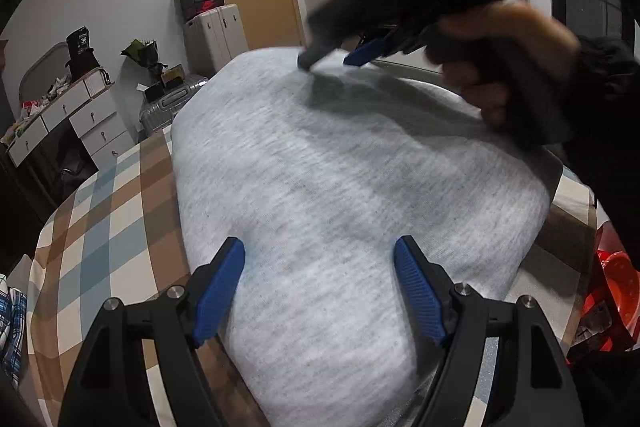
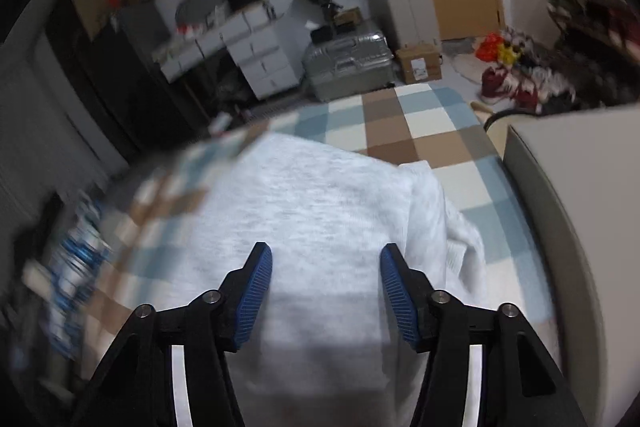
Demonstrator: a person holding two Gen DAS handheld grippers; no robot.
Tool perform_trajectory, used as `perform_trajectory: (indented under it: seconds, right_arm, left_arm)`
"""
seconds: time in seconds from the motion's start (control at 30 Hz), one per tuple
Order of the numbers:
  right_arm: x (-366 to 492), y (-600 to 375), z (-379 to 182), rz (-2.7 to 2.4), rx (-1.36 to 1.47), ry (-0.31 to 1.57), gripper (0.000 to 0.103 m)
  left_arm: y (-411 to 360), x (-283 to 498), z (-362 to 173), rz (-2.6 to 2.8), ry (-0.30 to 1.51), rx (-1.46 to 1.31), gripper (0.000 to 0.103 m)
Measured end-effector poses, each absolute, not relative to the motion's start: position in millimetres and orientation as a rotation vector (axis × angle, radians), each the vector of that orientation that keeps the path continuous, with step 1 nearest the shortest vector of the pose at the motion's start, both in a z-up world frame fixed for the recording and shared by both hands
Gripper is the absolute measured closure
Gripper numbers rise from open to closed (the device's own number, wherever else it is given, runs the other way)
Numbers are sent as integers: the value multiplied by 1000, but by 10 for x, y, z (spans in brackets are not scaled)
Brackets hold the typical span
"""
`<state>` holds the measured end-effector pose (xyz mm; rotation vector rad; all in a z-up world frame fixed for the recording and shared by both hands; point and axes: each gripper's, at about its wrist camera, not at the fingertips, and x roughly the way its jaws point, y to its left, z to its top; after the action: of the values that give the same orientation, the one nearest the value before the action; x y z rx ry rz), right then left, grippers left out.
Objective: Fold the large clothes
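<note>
A light grey garment (image 1: pixel 320 179) lies folded on a checked bed cover (image 1: pixel 100 219). My left gripper (image 1: pixel 320 251) is open just above its near part, holding nothing. My right gripper (image 1: pixel 332 57) shows blurred in the left wrist view, in a hand at the garment's far edge, its fingers apart. In the right wrist view the right gripper (image 2: pixel 326 255) is open over the grey garment (image 2: pixel 320 207), which has a thick folded edge at its right (image 2: pixel 460 247). That view is blurred by motion.
The checked cover (image 2: pixel 420 131) spreads beyond the garment. A white drawer desk (image 1: pixel 80 119), a silver suitcase (image 2: pixel 348 63) and a beige suitcase (image 1: pixel 216 35) stand past the bed. A red object (image 1: pixel 616 283) lies at the right. A grey-white headboard or panel (image 2: pixel 560 187) rises at the right.
</note>
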<state>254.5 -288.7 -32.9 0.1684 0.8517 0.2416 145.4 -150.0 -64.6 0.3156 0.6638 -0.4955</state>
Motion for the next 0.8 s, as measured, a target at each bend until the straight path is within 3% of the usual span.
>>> perform_trajectory:
  seconds: [0.07,0.13,0.3,0.43,0.57,0.8]
  right_arm:
    - [2697,-2873,-589,223,86,875,44]
    - [2827,-3070,-788,257,216,947,44]
    - [2718,-3116,-707,216,207,930,43]
    - [2354,-3094,-490,125,164,908,33]
    - [1846,-3091,-356,193,145,856,33]
    - [1563,-3369,-772,162,292,935,31]
  left_arm:
    - [-1490,1447,-642,-501,662,314,30]
    - [-1497,1425,-645,-502,659,313,30]
    - [-1474,1396,-641,-507,655,310,30]
    - [-1450,1383,-635,-511,658,306,30]
    - [-1441,1370,-633,-513,654,297,30]
    - [-1440,1354,-629,-526,647,301,29]
